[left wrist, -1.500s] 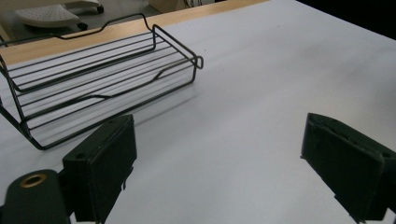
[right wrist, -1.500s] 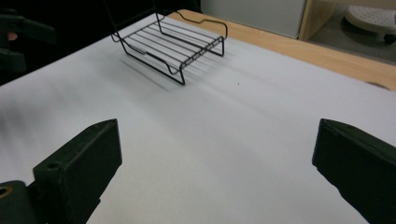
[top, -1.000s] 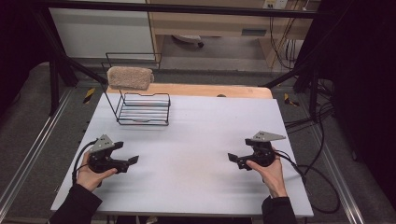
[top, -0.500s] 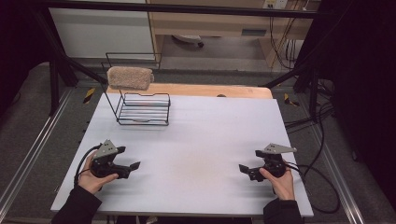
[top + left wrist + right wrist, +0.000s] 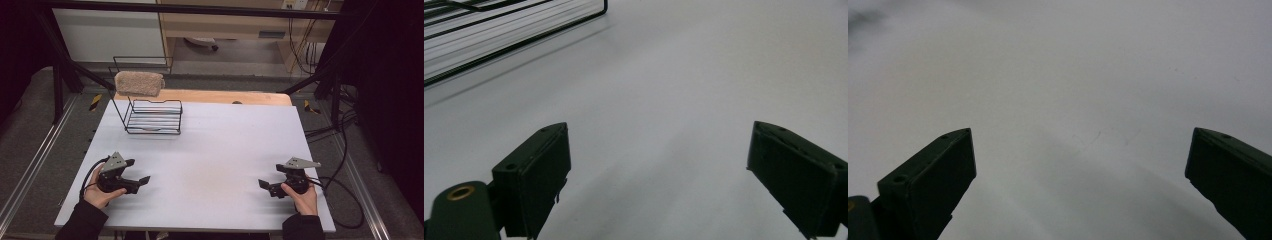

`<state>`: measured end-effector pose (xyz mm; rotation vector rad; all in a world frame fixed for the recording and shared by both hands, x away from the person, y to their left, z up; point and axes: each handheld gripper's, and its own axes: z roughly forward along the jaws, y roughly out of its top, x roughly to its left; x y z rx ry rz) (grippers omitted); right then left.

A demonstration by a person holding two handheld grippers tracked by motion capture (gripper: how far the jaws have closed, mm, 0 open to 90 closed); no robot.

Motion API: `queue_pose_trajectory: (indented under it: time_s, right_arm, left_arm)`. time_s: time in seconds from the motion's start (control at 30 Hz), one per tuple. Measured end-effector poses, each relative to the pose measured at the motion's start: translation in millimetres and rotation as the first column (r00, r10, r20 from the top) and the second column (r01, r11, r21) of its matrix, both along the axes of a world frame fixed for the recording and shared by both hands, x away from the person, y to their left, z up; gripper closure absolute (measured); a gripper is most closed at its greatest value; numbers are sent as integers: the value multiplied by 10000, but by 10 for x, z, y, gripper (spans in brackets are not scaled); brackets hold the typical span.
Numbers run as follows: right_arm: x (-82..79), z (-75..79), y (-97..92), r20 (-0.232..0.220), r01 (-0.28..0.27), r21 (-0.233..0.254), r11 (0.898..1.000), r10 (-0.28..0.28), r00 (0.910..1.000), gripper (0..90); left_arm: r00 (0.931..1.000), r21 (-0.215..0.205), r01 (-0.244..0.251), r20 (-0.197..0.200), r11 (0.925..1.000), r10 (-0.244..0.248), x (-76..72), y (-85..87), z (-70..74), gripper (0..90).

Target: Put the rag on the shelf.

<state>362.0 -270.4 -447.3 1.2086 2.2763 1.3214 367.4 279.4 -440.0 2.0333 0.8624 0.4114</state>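
Fingers (image 5: 536, 175) of the left gripper (image 5: 135, 182) stand wide apart with nothing between them, and the right gripper (image 5: 265, 186) shows the same wide, empty gap in its own view, bare surface lying beyond both pairs.

White table (image 5: 225, 145): largest item, spanning the middle of the high view, with a wooden strip along its far edge.

Wire rack (image 5: 150, 117): black, standing upright on the far left part of the table, well apart from both grippers. Its lower bars cross the upper left corner of the left gripper view (image 5: 499, 30).

Sponge-like block (image 5: 139, 83): tan and coarse, resting across the top of the rack's tall back frame, above the rack's floor and clear of the table. This is the item nearest the left gripper, though still well away from it.

Left hand (image 5: 97, 192): enters from the bottom left, sleeve dark, forearm angled up and inward. It holds its gripper low over the near left of the table, jaws pointing right toward the table's centre, grey plate on top.

Right hand (image 5: 300, 195): enters from the bottom right, forearm nearly straight up the frame. Its gripper sits low near the right edge, jaws pointing left, grey plate level on top, cable trailing off the table's right side.

Whether either gripper touches the surface cannot be told.
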Motion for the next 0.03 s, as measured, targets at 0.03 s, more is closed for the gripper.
queue_pose_trajectory:
  time_s: [0.03]
  right_arm:
    - [-1, 2, -2, -13, -5, 6, 10000, 5, 10000, 5]
  left_arm:
    - [10000, -4, 4, -1, 10000, -4, -1, -1, 0, 104]
